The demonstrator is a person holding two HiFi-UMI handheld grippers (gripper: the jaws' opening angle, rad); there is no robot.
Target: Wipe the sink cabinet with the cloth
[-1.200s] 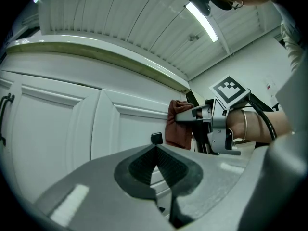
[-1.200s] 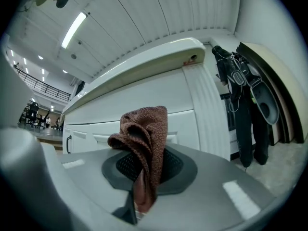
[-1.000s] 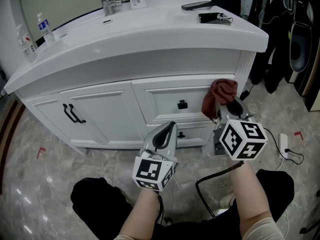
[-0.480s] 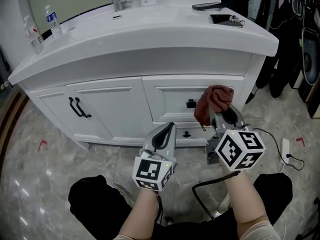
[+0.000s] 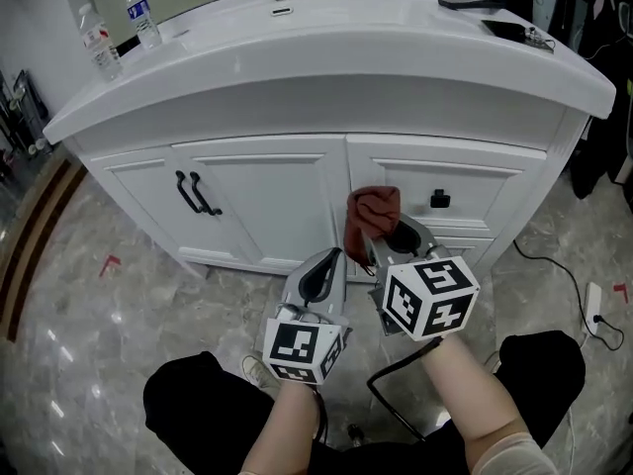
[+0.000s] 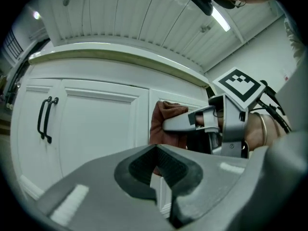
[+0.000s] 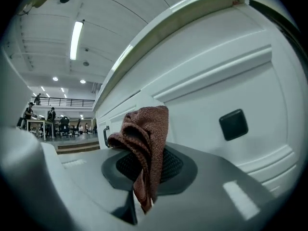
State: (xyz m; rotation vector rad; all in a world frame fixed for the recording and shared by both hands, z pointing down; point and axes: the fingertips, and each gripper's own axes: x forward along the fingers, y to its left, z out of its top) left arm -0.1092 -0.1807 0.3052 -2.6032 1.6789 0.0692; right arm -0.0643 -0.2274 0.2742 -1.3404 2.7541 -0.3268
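Cloth (image 5: 373, 214), rust-brown and bunched, sits at the middle of the head view. The right gripper (image 5: 384, 239) pinches its lower end and holds it up before the white sink cabinet (image 5: 257, 191), over the seam between a door and the drawers. Whether it touches the cabinet front I cannot tell. The left gripper (image 5: 324, 265) is just left of the cloth, lower in the frame and apart from it.

In the left gripper view that gripper's jaws are pressed together with nothing between them, and the cloth shows right of centre, beyond them.

In the right gripper view the jaws are clamped on the cloth, which folds over at centre frame, with a black drawer knob (image 7: 233, 124) to its right.
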